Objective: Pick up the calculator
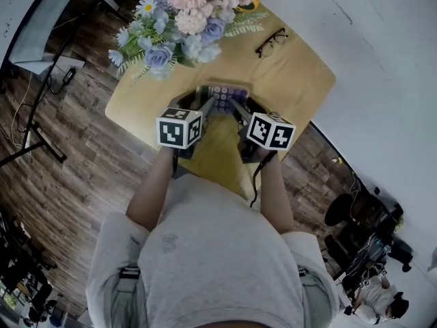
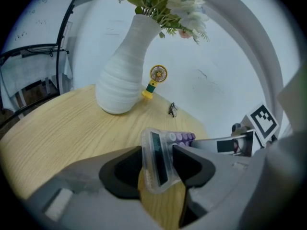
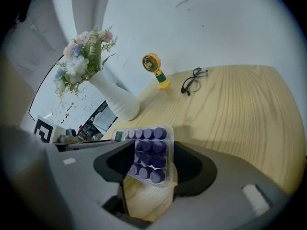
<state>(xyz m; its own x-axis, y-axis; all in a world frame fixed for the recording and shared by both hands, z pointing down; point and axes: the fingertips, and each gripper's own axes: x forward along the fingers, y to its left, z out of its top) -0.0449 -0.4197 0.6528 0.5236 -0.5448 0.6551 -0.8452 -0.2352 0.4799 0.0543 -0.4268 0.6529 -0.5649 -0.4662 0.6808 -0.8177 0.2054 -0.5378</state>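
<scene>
Left gripper (image 2: 157, 153) clamping tilted calculator (image 2: 155, 164), long axis toward right gripper (image 3: 152, 150)

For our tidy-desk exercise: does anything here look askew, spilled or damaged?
Only the calculator: it stands tilted on edge, clamped in the left gripper, not flat on the table. Nothing looks spilled or broken.

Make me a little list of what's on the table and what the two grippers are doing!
Table: light wood
On it: white vase, flowers, glasses, small yellow fan
Calculator: purple keys, between both grippers
Left gripper: shut on its display end
Right gripper: jaws apart around its key end
</scene>
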